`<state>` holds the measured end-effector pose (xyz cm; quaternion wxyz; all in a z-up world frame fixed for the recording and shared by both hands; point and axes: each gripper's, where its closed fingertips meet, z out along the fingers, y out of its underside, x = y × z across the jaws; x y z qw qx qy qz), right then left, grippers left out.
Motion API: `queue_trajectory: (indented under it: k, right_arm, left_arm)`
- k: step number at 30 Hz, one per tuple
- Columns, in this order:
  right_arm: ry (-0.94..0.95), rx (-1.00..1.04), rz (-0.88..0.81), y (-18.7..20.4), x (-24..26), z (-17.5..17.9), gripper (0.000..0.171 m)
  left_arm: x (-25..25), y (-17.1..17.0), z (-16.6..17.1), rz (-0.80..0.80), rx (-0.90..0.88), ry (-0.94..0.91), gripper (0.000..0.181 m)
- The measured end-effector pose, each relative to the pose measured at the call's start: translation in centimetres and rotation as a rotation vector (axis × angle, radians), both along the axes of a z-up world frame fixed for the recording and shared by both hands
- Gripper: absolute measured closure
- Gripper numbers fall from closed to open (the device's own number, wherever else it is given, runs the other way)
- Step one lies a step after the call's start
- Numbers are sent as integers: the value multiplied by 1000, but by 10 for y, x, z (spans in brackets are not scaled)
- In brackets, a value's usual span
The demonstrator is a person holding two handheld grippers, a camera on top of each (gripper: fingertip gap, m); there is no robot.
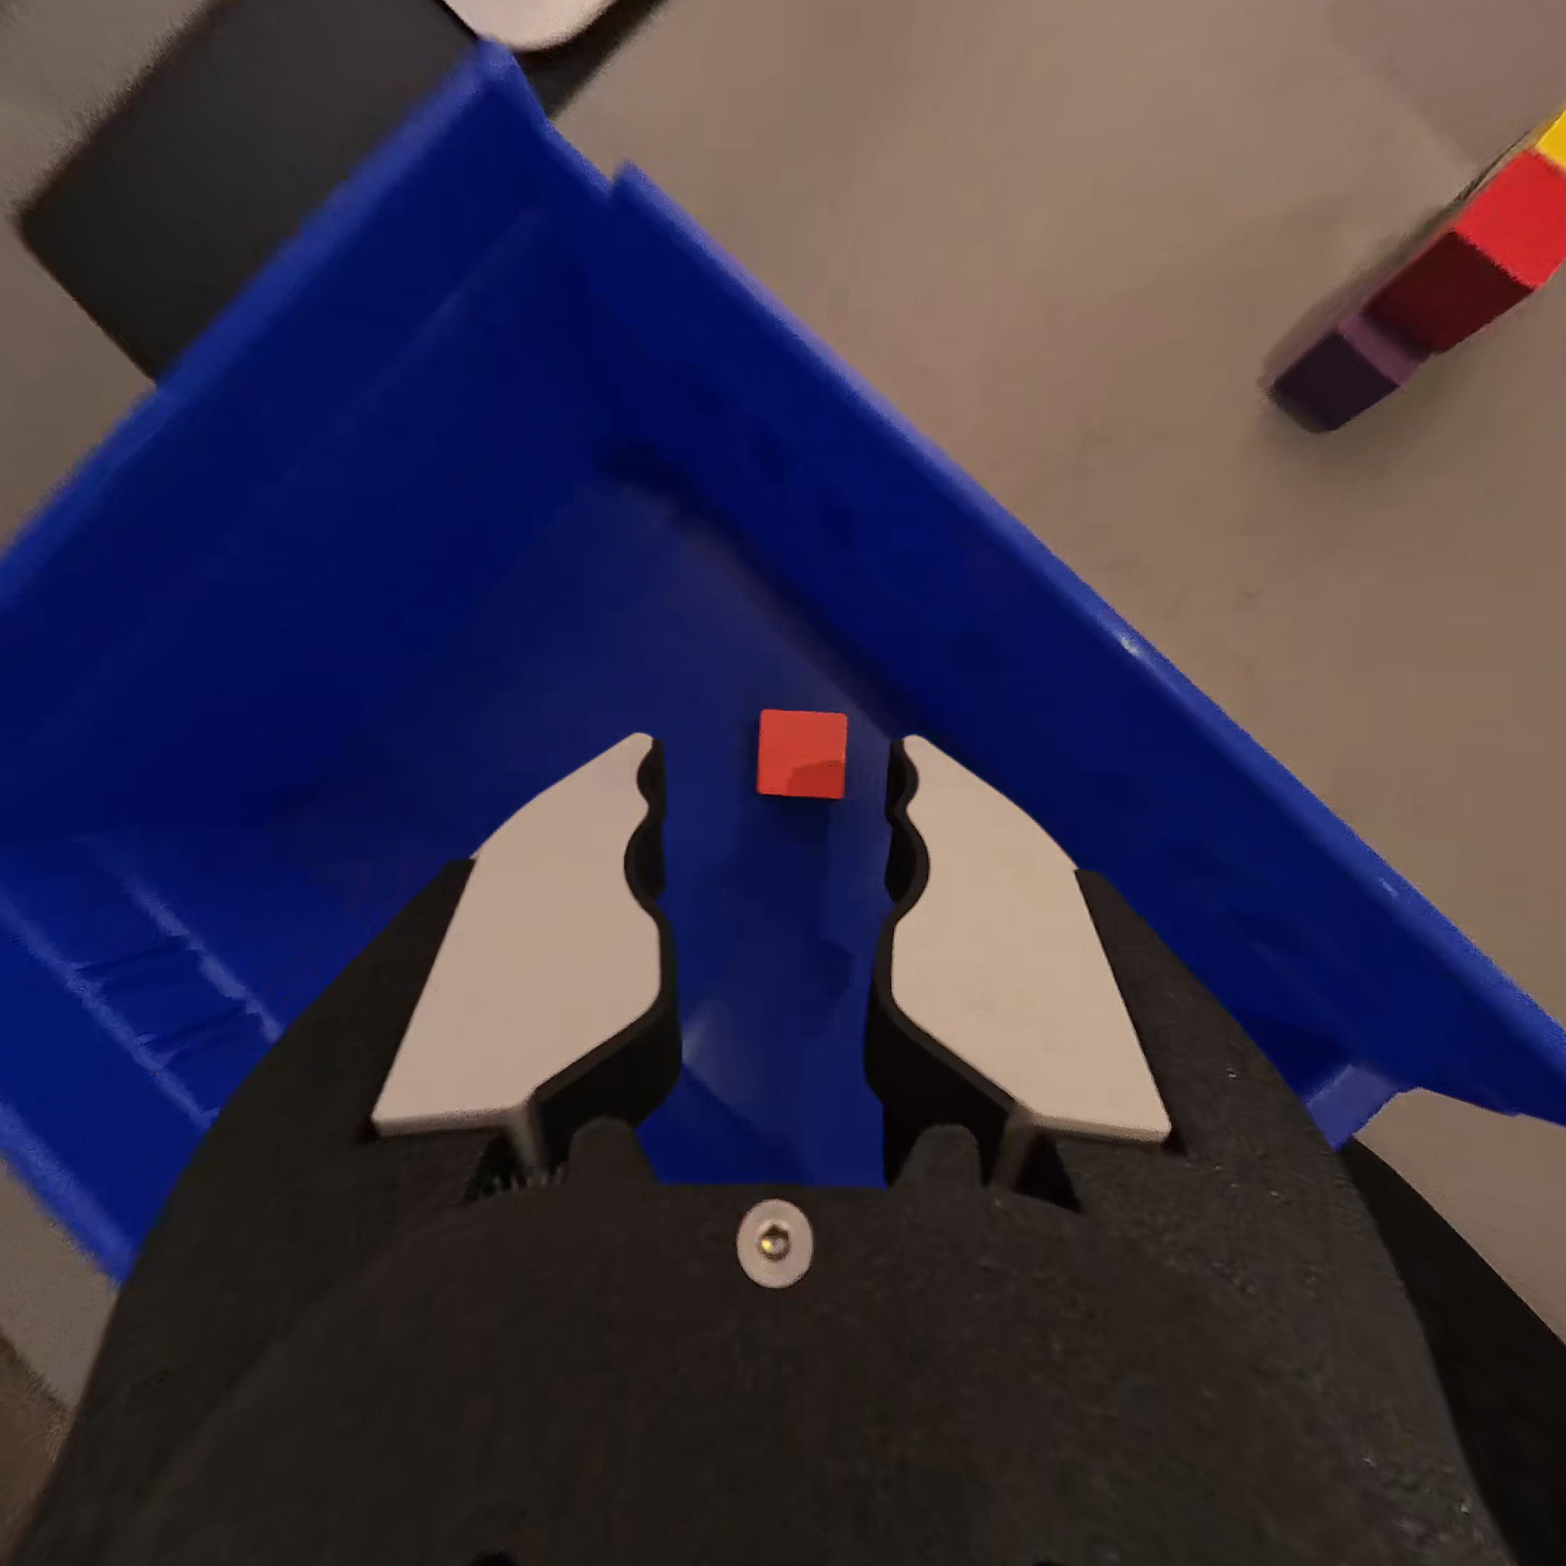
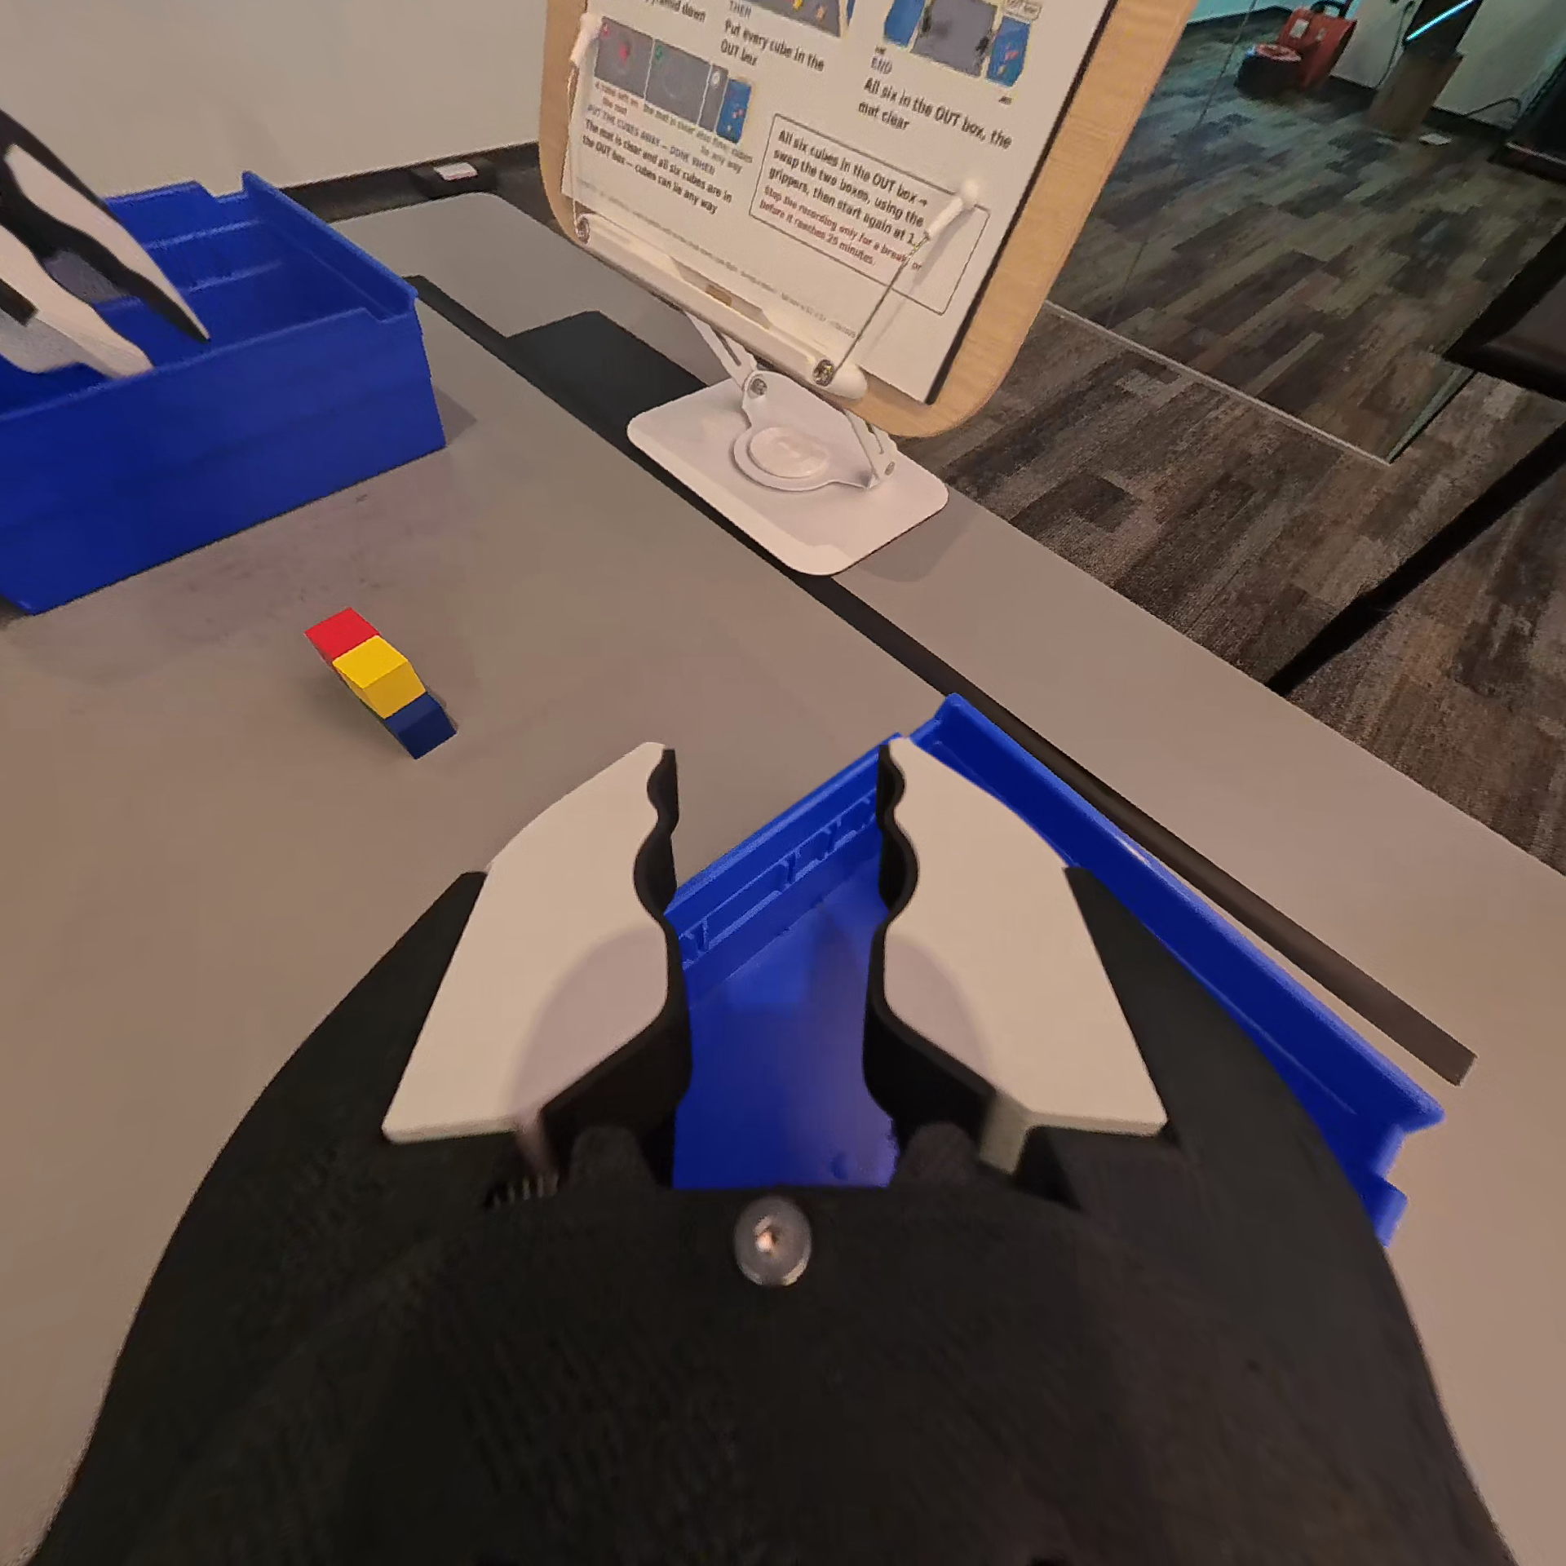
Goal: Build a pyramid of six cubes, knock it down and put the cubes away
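Your left tongs (image 1: pixel 775 750) are hanging open and empty over the far blue bin (image 1: pixel 974 610), and the red cube (image 1: pixel 802 754) is lying on the bin floor straight ahead, in line with the gap between the tips though below them. A square cube has no long axis, so its faces are already sitting parallel to your pads. Your right tongs (image 2: pixel 775 758) are also gaping empty above the near blue bin (image 2: pixel 1186 941), well away from the three-cube row (image 2: pixel 381 678) on the bench (image 2: pixel 593 610).

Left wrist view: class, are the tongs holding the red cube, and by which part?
Nothing is held. The left tongs are open above the blue bin; the red cube lies loose inside.
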<state>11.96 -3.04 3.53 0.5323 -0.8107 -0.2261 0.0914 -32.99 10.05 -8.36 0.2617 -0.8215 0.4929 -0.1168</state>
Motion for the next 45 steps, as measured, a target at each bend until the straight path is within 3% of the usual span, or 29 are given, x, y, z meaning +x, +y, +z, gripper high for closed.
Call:
queue_trajectory:
  k: [10, 14, 18, 21, 26, 33, 39, 45]
  right_arm:
    - [-54, -54, 6, 4, -5, -15, 125]
    - [-48, -47, -1, 2, -1, -13, 125]
    - [-27, -31, -8, -1, 5, -8, 125]
    - [-23, -19, -19, -3, 9, -5, 125]
    - [0, 14, -21, -5, 13, 4, 126]
    - [-4, 15, -21, -7, 13, 5, 126]
    - [4, 34, -10, -11, 10, 10, 126]
    - [23, 44, -10, -14, 14, 13, 126]
  left_arm:
    - [0, -1, -50, -3, -63, 190, 133]
    - [-3, 0, -61, -6, -72, 247, 152]
    - [-9, 4, -61, 11, -54, 282, 153]
    - [-20, 14, -43, 35, 35, 297, 153]
    - [-23, 30, 35, 82, 340, 288, 153]
    - [19, 15, 116, 127, 626, 280, 153]
    - [85, -13, 127, 24, 673, 224, 153]
    - [147, -43, 105, -162, 574, 212, 153]
